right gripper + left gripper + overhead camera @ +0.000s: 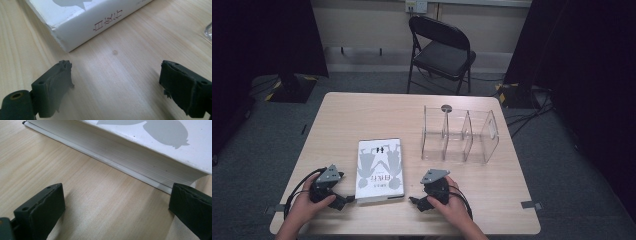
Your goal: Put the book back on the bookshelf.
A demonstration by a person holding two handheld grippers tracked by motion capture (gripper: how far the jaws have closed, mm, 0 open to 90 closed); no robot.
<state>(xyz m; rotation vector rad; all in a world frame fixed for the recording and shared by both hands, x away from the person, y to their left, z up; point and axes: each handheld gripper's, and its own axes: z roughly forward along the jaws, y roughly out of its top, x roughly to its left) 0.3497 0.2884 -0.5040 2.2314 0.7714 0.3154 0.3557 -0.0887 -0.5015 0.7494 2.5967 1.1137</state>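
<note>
- One white book (380, 170) lies flat on the table, its cover up, printed with grey figures; its spine, seen in the right gripper view (100, 22), carries red characters.
- One clear plastic organiser (459, 134) with upright dividers stands to the right of the book and a little farther from the person, well apart from it.
- One light wooden table (362, 110) bears both things; its grain shows in both gripper views.
- One black folding chair (439, 50) stands beyond the table's far edge, past the book, on a grey carpeted floor (562, 165).
- Dark curtains hang at both sides of the room, and cables run across the floor to the right of the organiser.
- Two grippers sit at the near edge, one on either side of the book.
- The left gripper (343, 201) rests just left of the book's near corner, its jaws wide apart; in the left gripper view (112, 210) the right jaw sits at the book's page edge, though I cannot tell whether it touches. It grasps nothing.
- The right gripper (416, 202) lies just right of the book's near corner, jaws spread wide over bare wood (115, 85), holding nothing.
</note>
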